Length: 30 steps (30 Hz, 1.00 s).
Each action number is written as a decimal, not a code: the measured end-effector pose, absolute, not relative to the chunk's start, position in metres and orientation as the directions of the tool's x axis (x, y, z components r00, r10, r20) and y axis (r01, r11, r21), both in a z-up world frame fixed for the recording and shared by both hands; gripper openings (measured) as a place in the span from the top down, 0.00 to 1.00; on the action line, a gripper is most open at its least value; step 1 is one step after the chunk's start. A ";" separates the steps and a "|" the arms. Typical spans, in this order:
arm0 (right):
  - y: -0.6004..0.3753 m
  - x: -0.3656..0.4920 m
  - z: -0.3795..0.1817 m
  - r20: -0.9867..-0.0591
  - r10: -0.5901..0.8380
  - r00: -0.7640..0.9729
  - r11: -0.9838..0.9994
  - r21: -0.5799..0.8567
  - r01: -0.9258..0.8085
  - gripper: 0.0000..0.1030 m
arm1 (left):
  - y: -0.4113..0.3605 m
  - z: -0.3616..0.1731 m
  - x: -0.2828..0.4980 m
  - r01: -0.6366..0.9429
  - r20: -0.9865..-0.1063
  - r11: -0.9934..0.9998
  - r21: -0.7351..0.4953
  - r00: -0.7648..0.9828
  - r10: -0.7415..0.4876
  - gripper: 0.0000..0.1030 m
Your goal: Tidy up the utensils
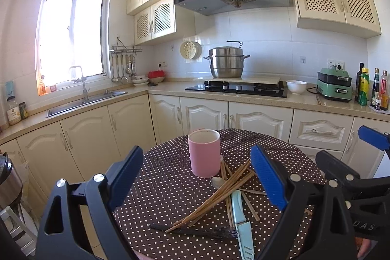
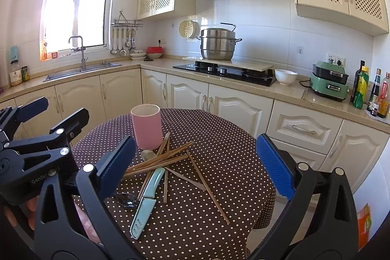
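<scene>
I see a round counter (image 2: 219, 138) under a brown cloth with white dots. On it stands a pink cup (image 2: 147, 126), upright. Just in front lies a loose pile of wooden chopsticks (image 2: 158, 162), crossing a metal spoon (image 2: 148, 154), a pale blue knife (image 2: 145, 201) and a black fork (image 1: 195, 232).

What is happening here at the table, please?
A person holds two grippers over a round table with a dotted cloth, about to tidy utensils. Both the left gripper and the right gripper are open and hold nothing. A pink cup stands upright at the far side. In front of it, chopsticks, spoons, a sheathed knife and a fork lie in a loose pile. Nothing shows above the cup's rim; its inside is hidden.
</scene>
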State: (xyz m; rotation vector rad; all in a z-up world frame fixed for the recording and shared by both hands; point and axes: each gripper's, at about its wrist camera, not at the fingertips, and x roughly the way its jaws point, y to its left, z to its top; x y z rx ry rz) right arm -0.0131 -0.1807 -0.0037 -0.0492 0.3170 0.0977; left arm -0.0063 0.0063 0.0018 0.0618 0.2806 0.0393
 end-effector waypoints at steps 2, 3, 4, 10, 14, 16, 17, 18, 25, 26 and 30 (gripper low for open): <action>-0.180 -0.013 -0.002 -0.314 0.089 0.945 0.994 -0.034 -0.105 0.06 | 0.009 0.003 -0.007 -0.032 -0.273 0.998 0.061 0.961 0.047 0.15; -0.179 -0.012 -0.001 -0.318 0.092 0.944 0.994 -0.034 -0.108 0.06 | 0.009 0.004 -0.008 -0.035 -0.270 0.997 0.063 0.962 0.051 0.15; -0.178 -0.012 -0.001 -0.319 0.093 0.943 0.993 -0.035 -0.110 0.06 | 0.010 0.004 -0.008 -0.041 -0.268 0.997 0.066 0.962 0.057 0.15; -0.166 -0.013 0.003 -0.311 0.104 0.945 0.991 -0.054 -0.126 0.06 | 0.020 0.006 -0.013 -0.074 -0.250 0.995 0.059 0.964 0.087 0.15; -0.156 -0.013 0.005 -0.310 0.113 0.944 0.988 -0.069 -0.141 0.06 | 0.030 0.004 -0.013 -0.086 -0.255 0.995 0.044 0.962 0.095 0.15; -0.152 -0.012 0.006 -0.315 0.116 0.942 0.986 -0.074 -0.146 0.06 | 0.033 0.003 -0.012 -0.092 -0.257 0.995 0.041 0.961 0.099 0.15; -0.150 -0.011 0.006 -0.316 0.118 0.941 0.986 -0.075 -0.148 0.06 | 0.035 0.003 -0.012 -0.094 -0.258 0.995 0.039 0.961 0.101 0.15; -0.148 -0.011 0.006 -0.317 0.120 0.941 0.985 -0.077 -0.151 0.06 | 0.037 0.003 -0.013 -0.097 -0.257 0.995 0.037 0.961 0.103 0.15; -0.137 -0.005 0.005 -0.328 0.136 0.935 0.980 -0.094 -0.175 0.06 | 0.050 -0.002 -0.008 -0.100 -0.281 0.995 0.014 0.955 0.100 0.15; -0.137 -0.003 0.004 -0.336 0.139 0.932 0.979 -0.093 -0.179 0.06 | 0.051 -0.004 -0.006 -0.091 -0.292 0.996 0.008 0.952 0.090 0.15; -0.142 0.009 -0.004 -0.369 0.130 0.920 0.982 -0.083 -0.172 0.06 | 0.055 -0.013 0.005 -0.081 -0.348 0.997 -0.005 0.935 0.075 0.15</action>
